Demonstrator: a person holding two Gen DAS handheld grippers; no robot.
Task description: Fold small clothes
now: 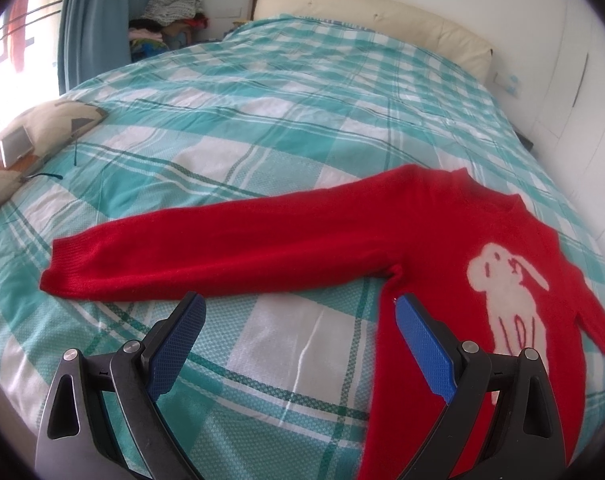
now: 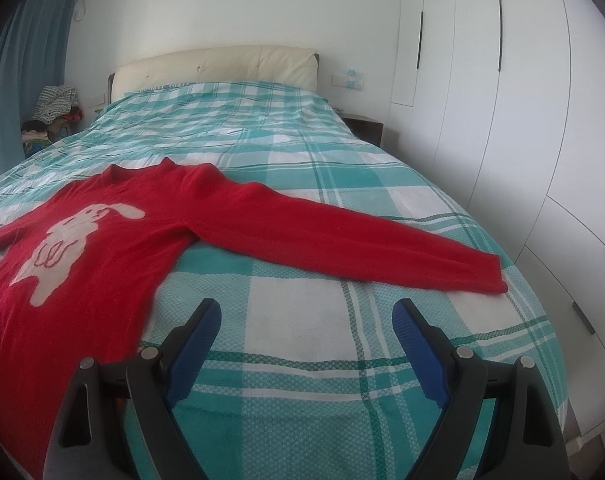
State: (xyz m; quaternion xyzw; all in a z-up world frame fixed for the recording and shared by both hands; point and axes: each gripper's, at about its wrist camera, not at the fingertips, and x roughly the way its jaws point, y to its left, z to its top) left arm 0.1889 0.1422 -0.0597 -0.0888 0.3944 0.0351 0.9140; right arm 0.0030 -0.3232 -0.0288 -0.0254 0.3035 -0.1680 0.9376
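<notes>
Red sweater (image 1: 442, 248) lies flat, front up, sleeves out, on the plaid bed (image 1: 262, 128). Left claw (image 1: 298, 312) spread, empty, just short of the armpit, its right finger over the body's edge. Right claw (image 2: 306, 316) spread, empty, near the other sleeve.
</notes>
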